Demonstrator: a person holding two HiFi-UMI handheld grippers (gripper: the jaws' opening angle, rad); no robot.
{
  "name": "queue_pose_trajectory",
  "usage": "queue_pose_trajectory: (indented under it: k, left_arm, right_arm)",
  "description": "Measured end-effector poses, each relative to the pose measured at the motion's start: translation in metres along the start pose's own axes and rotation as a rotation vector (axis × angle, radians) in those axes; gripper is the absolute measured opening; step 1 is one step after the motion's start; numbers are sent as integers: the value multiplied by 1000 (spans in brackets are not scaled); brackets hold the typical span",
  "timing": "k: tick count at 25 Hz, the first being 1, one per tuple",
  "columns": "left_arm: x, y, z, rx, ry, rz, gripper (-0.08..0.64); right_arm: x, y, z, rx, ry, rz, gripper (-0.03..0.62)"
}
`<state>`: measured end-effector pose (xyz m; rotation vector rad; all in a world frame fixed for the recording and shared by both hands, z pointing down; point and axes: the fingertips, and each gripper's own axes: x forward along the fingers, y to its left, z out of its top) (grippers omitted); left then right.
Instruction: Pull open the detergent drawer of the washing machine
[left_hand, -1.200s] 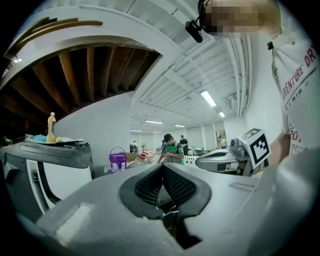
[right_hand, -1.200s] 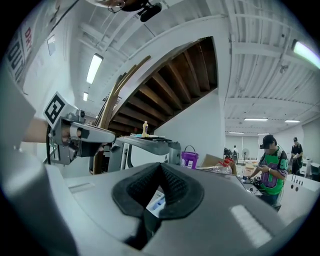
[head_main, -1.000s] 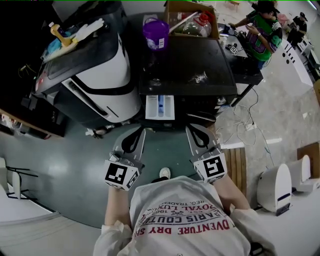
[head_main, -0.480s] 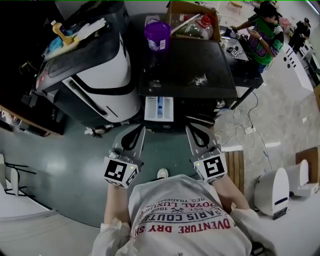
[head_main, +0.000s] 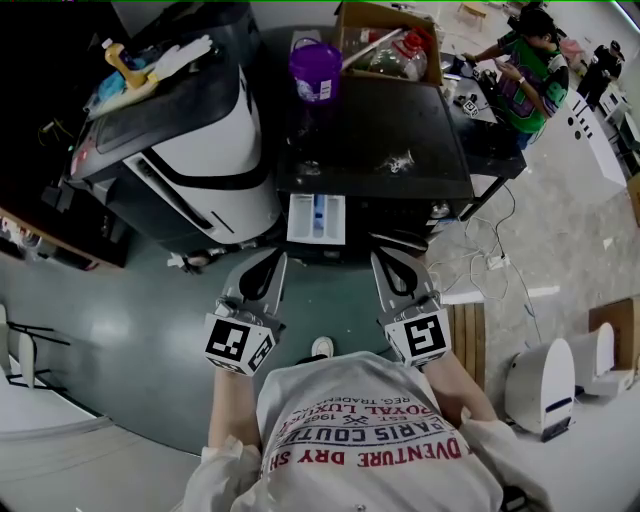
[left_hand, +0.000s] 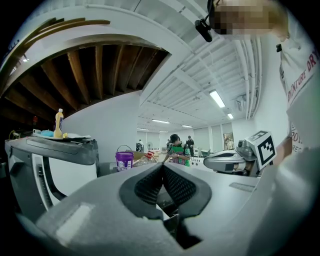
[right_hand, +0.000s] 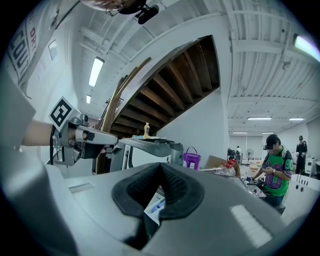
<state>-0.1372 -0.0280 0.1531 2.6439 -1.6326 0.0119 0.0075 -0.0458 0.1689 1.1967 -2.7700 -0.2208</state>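
- Since the detergent drawer (head_main: 316, 218) juts out from the front of the washing machine (head_main: 380, 140) with its white tray showing, the pull looks done and little seems left to do.
- The left gripper (head_main: 279, 258) and right gripper (head_main: 377, 257) hang just short of the drawer, 1 on each side, fingers pressed together on nothing.
- A purple bucket (head_main: 313, 68) and a cardboard box (head_main: 385, 35) sit on top of the machine, and a white appliance (head_main: 200, 150) stands beside it. Nothing blocks the drawer.

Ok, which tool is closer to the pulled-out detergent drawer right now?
Left, slightly. The left tool sits just short of the drawer's front left corner; the right tool is also short of it but farther off to its right. Neither touches it.
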Motion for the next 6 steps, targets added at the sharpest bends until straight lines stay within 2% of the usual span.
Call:
queue_pose_trajectory:
  k: [6]
  left_arm:
    - [2, -4, -3, 6, 20, -12, 3]
  right_arm:
    - [3, -1, -6, -9, -3, -3, 0]
